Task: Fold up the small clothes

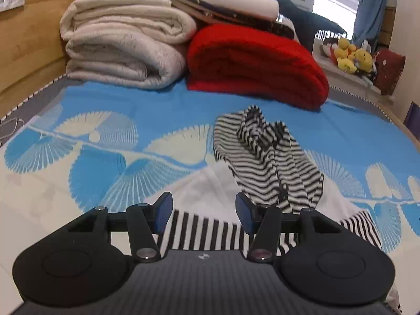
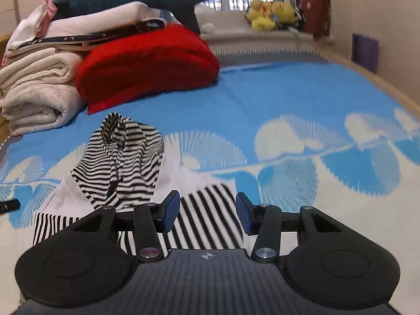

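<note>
Fingers of both the left gripper [image 1: 204, 214] and right gripper [image 2: 208, 212] stand apart, holding nothing. Black-and-white striped small garment [image 1: 273, 162] lies on the blue fan-patterned bedsheet [image 1: 157, 99], just beyond them, its long axis running toward the red folded blanket [image 1: 257, 63]; right gripper seems nearer its flat hem.

Both wrist cams sit low over the bed sheet [image 1: 110, 99], tilted down, facing the window end. Left cam sits left, right cam right. Shared: striped garment [image 1: 265, 162], red blanket [image 2: 147, 63], cream blankets [image 1: 123, 50], yellow plush toys [image 2: 270, 13].
</note>
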`<state>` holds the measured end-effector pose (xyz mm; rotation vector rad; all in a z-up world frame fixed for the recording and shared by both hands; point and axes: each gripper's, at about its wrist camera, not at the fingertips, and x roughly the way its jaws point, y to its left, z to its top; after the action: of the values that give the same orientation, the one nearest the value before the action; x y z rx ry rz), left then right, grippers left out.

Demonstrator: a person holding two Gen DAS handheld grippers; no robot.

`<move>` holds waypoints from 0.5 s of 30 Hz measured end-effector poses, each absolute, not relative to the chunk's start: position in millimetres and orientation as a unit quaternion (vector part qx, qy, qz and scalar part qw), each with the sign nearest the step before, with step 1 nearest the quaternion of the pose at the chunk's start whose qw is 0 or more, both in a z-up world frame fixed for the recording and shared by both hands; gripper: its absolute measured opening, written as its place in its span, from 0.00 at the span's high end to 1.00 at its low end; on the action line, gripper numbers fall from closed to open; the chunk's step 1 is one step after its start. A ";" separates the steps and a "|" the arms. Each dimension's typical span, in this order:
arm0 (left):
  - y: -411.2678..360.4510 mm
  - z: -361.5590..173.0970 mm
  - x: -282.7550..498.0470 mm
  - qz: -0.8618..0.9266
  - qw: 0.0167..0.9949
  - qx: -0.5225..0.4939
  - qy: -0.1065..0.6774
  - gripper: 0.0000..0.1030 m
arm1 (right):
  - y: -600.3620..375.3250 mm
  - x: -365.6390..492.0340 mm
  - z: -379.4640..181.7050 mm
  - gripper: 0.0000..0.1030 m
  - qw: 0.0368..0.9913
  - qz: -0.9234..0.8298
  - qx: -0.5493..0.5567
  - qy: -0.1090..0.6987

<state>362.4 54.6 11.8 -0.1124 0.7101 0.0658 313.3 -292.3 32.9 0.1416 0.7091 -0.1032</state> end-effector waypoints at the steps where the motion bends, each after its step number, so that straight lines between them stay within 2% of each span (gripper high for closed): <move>1: 56.9 13.1 365.7 0.031 0.935 -0.056 0.348 0.44 | -292.1 313.9 35.1 0.52 0.936 -0.046 0.063 0.343; 5: 61.6 13.3 396.1 0.017 0.936 -0.031 0.351 0.44 | -292.0 316.3 42.1 0.52 0.942 -0.052 0.040 0.328; 10: 65.8 -4.4 478.9 -0.001 0.933 -0.011 0.360 0.44 | -298.8 323.3 42.5 0.52 0.938 -0.072 0.046 0.336; 15: 70.0 -33.9 576.1 -0.025 0.922 -0.053 0.383 0.44 | -305.7 328.6 37.0 0.52 0.932 -0.077 0.051 0.350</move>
<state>576.1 70.0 -33.9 -0.1084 0.7867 -0.0520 328.6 -305.7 37.0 0.1046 0.7165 -0.1586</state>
